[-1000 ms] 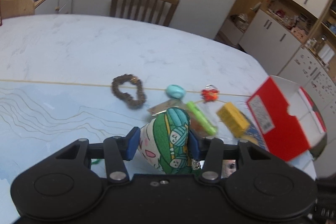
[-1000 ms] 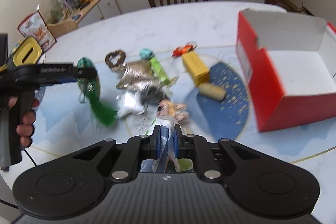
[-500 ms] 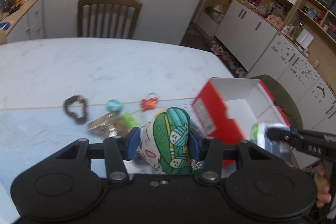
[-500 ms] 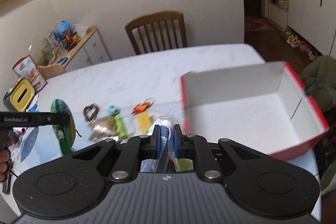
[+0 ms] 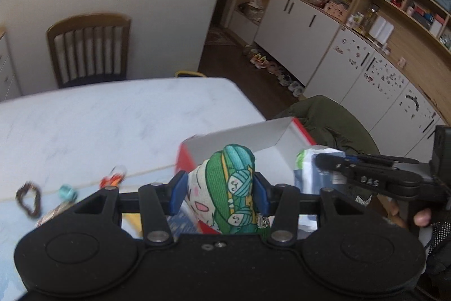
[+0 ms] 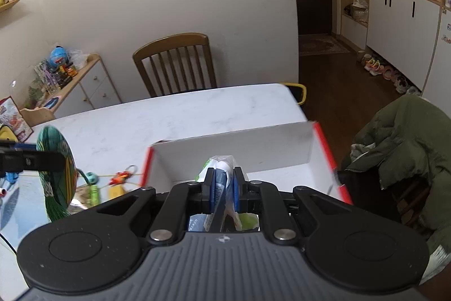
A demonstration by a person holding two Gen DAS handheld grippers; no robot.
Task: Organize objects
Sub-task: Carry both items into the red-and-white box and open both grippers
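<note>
1. Left gripper [image 5: 217, 192] clamped on green fabric pouch [image 5: 227, 193], lower centre – soft, may slip early.
2. Right gripper [image 6: 222, 189] pinching plastic packet [image 6: 221, 182] above red box [image 6: 322, 143], mid-frame – could snag.
3. Leftover trinkets [image 6: 121, 177] on table [image 6: 197, 109], left – risk of collision between grippers over box.

We see wooden chair [image 6: 174, 64] at far side of marble table [image 6: 197, 114]. Olive jacket [image 6: 406, 143] draped right of table. White cabinets [image 5: 304, 27] line wall, shoes [image 6: 386, 72] on floor beneath. Low sideboard [image 6: 84, 83] at left carries globe [image 6: 59, 56] and clutter.
</note>
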